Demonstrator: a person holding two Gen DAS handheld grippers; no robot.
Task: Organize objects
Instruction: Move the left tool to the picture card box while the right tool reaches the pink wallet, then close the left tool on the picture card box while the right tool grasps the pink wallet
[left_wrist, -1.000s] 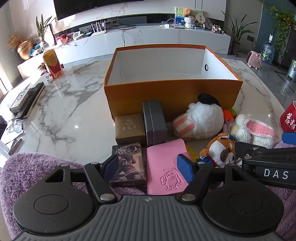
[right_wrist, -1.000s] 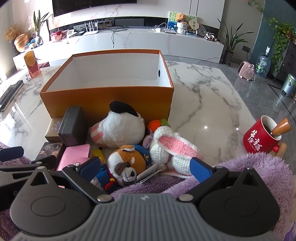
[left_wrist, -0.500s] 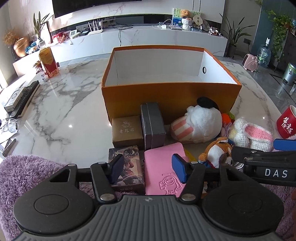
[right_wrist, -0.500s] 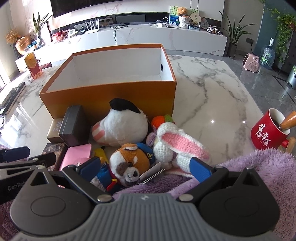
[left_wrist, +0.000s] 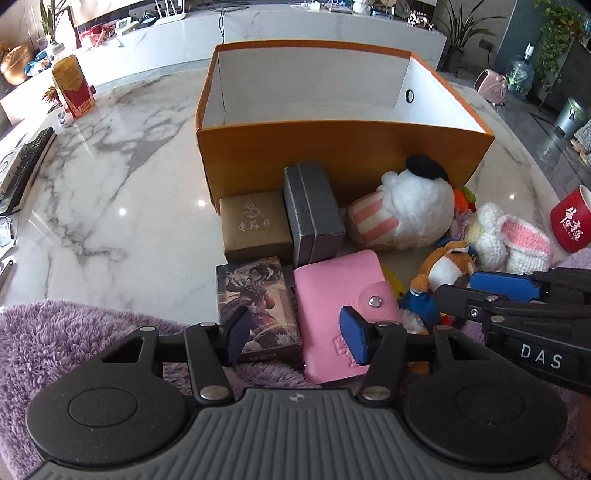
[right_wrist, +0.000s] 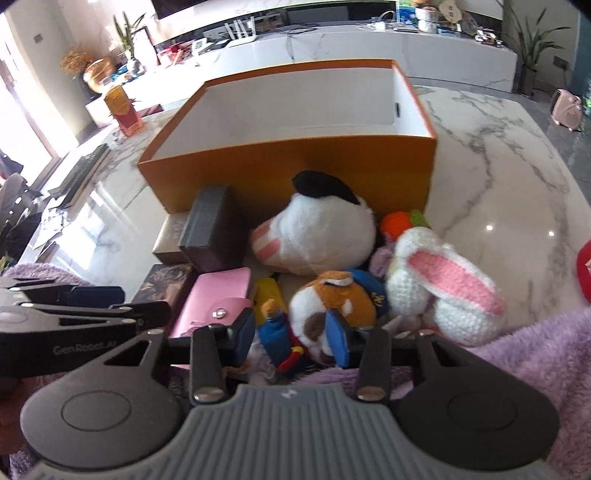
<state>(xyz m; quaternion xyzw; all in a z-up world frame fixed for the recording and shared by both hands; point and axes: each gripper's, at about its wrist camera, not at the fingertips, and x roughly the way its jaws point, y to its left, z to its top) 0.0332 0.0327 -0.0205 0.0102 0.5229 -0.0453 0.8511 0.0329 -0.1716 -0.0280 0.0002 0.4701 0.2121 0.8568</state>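
An empty orange box (left_wrist: 343, 147) stands on the marble table (left_wrist: 110, 192). In front of it lie a gold box (left_wrist: 255, 225), a grey box (left_wrist: 314, 214), a picture card box (left_wrist: 255, 302), a pink wallet (left_wrist: 340, 306), a white plush (left_wrist: 406, 214), an orange dog plush (right_wrist: 332, 306) and a crochet bunny (right_wrist: 443, 288). My left gripper (left_wrist: 295, 338) is open, its fingers over the card box and the wallet. My right gripper (right_wrist: 291, 332) is open but narrowed, low around the dog plush's blue body and face.
A red mug (left_wrist: 572, 221) stands at the right. A red-and-gold carton (left_wrist: 72, 86) and a keyboard (left_wrist: 26, 166) sit at the far left. Purple fluffy fabric (left_wrist: 74, 332) covers the near edge. An orange-and-green knit toy (right_wrist: 402, 221) lies behind the bunny.
My left gripper has narrowed and come down toward the card box and the wallet. My right gripper has swung left, dropped onto the dog plush and narrowed its jaws.
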